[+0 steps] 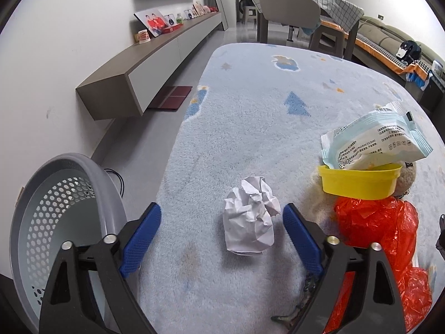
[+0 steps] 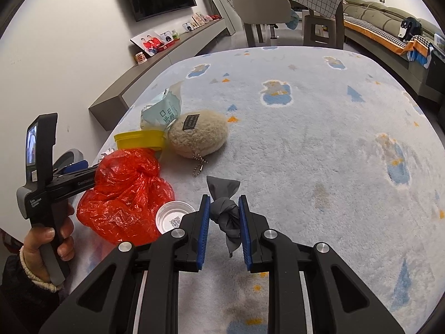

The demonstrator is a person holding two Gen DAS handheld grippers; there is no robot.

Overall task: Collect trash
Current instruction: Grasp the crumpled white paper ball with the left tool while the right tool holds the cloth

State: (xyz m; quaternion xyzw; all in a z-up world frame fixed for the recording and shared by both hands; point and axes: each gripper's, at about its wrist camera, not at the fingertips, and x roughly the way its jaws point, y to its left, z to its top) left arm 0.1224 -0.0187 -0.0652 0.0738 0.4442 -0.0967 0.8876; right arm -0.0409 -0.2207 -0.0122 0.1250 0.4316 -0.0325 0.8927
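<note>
Tilting steeply downward, the left tool (image 1: 222,222) hangs released with a crumpled paper ball (image 1: 250,220) between its pads; the right tool (image 2: 222,211), angled alike, clenches a knotted grey bag (image 2: 225,211).

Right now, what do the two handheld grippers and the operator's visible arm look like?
Both grippers, left gripper and right gripper, have black skeletal linkages with silver pivot pins and blue ribbed pads. The left unit has a black-and-grey pistol handle with white lettering and a small lit screen. The left hand wears a dark sleeve and cream wristband.
</note>
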